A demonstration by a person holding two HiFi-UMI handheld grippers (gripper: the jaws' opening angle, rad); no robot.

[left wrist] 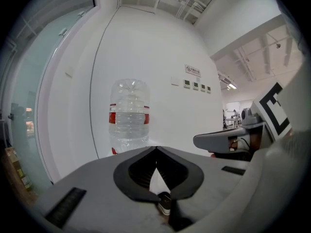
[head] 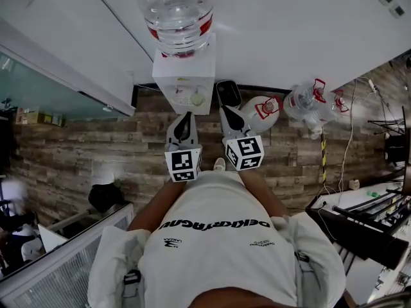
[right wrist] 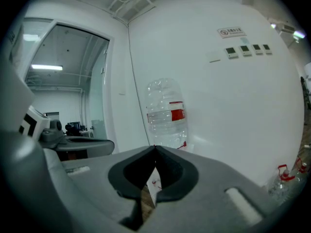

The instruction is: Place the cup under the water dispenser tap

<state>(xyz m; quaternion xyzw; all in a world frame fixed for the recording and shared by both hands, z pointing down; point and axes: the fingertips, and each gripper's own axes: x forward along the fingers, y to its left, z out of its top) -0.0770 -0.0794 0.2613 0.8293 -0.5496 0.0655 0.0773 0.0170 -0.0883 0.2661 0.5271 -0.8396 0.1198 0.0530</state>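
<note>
The white water dispenser (head: 183, 76) stands at the far edge of the wood-plank floor (head: 77, 153), against the white wall, with a large clear water bottle with a red label (head: 176, 11) upended on top. The person faces it with both grippers held out side by side, close to its front.

The left gripper (left wrist: 156, 149) has its jaws fully together, tips meeting, with nothing between them. The right gripper (right wrist: 155, 148) is the same: jaws closed tip to tip and empty. So neither gripper carries a cup.

In the head view, a small pale round thing (head: 197, 99) sits low on the dispenser's front face, about where the taps would be. It may be the cup seen from above, but it is too small to be sure. A dark rounded container (head: 228, 94) stands on the floor just beside the dispenser's right side. 2 spare clear bottles with red handles (head: 307, 102) lie further right.

My judgement: if that pale round thing is the cup, the placing is done and both grippers are clear of it. If not, no cup shows and fetching and placing are both left.
</note>
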